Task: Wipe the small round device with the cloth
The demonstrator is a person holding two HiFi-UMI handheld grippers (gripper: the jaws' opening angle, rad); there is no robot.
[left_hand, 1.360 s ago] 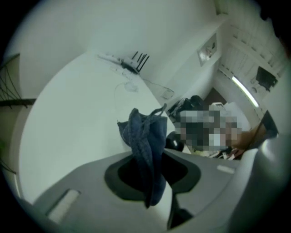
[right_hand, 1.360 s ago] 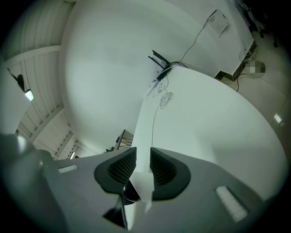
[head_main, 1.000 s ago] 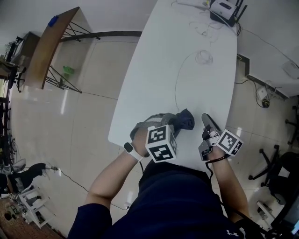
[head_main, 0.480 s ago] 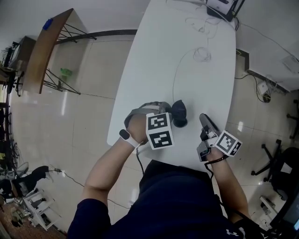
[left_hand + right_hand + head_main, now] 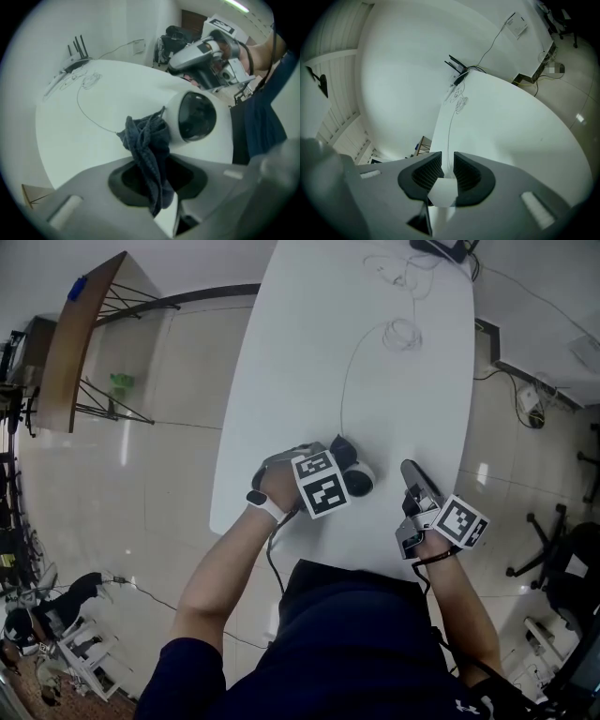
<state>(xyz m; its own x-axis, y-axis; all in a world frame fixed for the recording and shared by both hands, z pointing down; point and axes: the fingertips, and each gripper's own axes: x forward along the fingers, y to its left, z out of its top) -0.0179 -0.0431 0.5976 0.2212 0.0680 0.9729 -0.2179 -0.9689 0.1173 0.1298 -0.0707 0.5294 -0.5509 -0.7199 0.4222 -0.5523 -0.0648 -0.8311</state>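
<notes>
The small round device [image 5: 359,482], white with a dark lens [image 5: 197,116], sits near the front edge of the white table [image 5: 375,399]. A dark blue cloth [image 5: 145,138] hangs bunched from my left gripper [image 5: 154,165], which is shut on it. That gripper [image 5: 335,463] points steeply down, and the cloth [image 5: 342,447] lies against the device's left side. My right gripper [image 5: 411,471] rests to the right of the device, apart from it. Its jaws [image 5: 447,161] have just closed a little further. They leave a narrow gap with nothing in it.
A thin cable [image 5: 345,381] runs from the device up the table to a coil [image 5: 403,334]. A router with antennas [image 5: 75,54] stands at the far end. A wooden desk [image 5: 80,343] stands on the tiled floor at the left, and office chairs stand at the right.
My left gripper has come down with the cloth and now lies against the device's left side; the white body and lens show beside it. The right gripper has stayed in place.
</notes>
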